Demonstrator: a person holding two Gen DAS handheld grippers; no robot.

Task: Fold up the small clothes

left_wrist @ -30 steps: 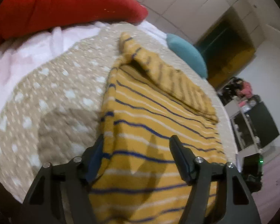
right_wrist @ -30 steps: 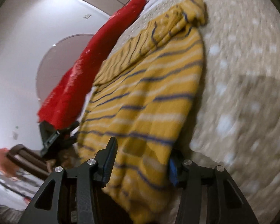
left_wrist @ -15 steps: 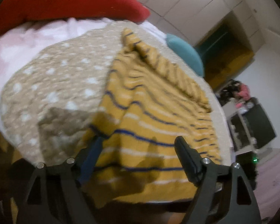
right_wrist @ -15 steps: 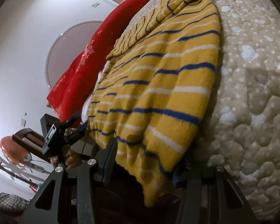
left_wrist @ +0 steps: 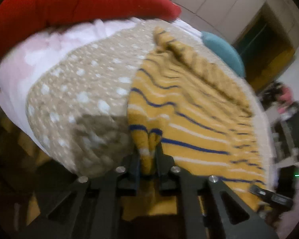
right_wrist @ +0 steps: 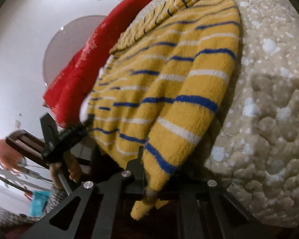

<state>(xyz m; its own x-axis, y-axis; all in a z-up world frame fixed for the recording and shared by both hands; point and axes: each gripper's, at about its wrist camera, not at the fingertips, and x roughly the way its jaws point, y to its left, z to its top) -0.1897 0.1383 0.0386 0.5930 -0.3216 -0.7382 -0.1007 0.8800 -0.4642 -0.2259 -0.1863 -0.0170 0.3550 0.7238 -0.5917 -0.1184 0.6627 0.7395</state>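
A yellow sweater with blue and white stripes lies on a beige spotted blanket, its hem hanging over the bed's near edge. My left gripper is shut on the hem's left corner, with cloth bunched between the jaws. In the right wrist view the sweater fills the middle, and my right gripper is shut on the hem's right corner. The left gripper also shows there, at the sweater's far corner. A folded sleeve lies across the sweater's top.
A red pillow and a pink-white sheet lie at the head of the bed. A teal cushion sits beyond the sweater. The beige blanket spreads to the right. A dark wooden chair stands beside the bed.
Both grippers have closed on the sweater's hem corners; one second ago they stood open around the cloth. The hem has been drawn back to the bed's edge and hangs over it.
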